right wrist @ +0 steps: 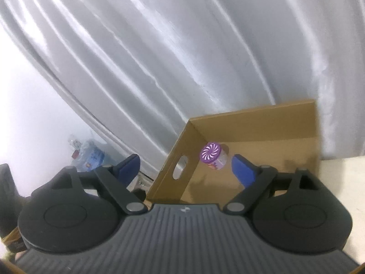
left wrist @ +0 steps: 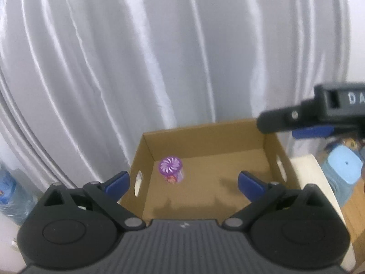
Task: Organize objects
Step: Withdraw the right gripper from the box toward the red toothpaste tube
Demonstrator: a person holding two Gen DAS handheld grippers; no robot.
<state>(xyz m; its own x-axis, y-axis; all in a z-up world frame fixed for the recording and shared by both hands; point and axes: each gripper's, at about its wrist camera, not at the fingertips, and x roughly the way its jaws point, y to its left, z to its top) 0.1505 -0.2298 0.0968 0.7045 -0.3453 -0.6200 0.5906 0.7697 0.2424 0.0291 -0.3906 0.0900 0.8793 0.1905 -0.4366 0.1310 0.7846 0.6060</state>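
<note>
— Inside the open brown cardboard box (left wrist: pixel 205 137), near its far left corner, stands the small jar with a purple swirl-patterned lid (left wrist: pixel 171 170). Upright, it looks like, clear of both walls.

— And the tools?

— Left gripper (left wrist: pixel 182 182) has its blue-padded jaws spread wide with nothing between them; right gripper (right wrist: pixel 186 167) the same, wide and empty.

— How would the jar handle?

— My guess is light, rigid plastic, smooth-sided, so a bit slippery. I'd take it across the body just under the lid, where the wall is straight; gripped high on the lid's edge, it could slide out.

— Anything in the way?

— The box's left wall with its oval hand-hole (right wrist: pixel 179 167) sits near the jar, so one finger has little room there. Behind hangs a pleated silver-white curtain (left wrist: pixel 159 57). A pale blue plastic stool (left wrist: pixel 344 165) and some blue-labelled water bottles (right wrist: pixel 91 156) lie outside the box, well apart.
</note>
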